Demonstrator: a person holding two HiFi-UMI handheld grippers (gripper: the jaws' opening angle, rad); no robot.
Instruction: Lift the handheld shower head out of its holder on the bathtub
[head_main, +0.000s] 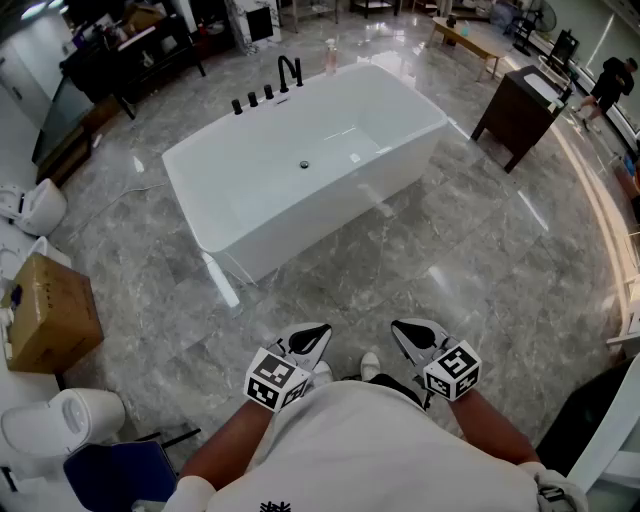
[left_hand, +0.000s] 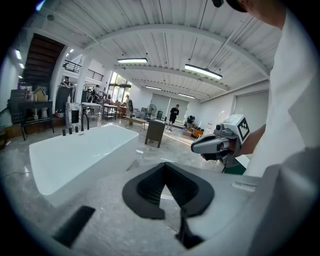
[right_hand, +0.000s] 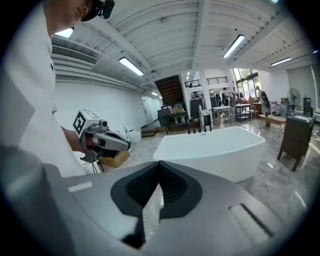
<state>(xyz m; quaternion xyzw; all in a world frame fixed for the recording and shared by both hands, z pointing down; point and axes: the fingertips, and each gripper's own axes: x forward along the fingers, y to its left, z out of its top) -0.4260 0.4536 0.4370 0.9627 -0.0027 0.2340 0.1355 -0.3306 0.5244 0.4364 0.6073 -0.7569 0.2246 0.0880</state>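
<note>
A white freestanding bathtub (head_main: 300, 190) stands in the middle of the marble floor. On its far rim is a black tap set (head_main: 268, 93); the slim upright handheld shower head (head_main: 297, 72) stands in its holder beside the curved spout. Both grippers hover close to my body, far short of the tub. My left gripper (head_main: 308, 342) and right gripper (head_main: 412, 336) are shut with nothing between the pads. From the left gripper (left_hand: 165, 167) view, the tub (left_hand: 75, 155) lies ahead on the left and the right gripper (left_hand: 216, 144) shows. From the right gripper (right_hand: 159, 166) view, the tub (right_hand: 215, 147) lies ahead.
A cardboard box (head_main: 50, 315) and white toilets (head_main: 35, 205) line the left side, with a blue chair (head_main: 115, 470) near my feet. A dark wooden cabinet (head_main: 520, 100) stands right of the tub. A person (head_main: 608, 85) walks at the far right.
</note>
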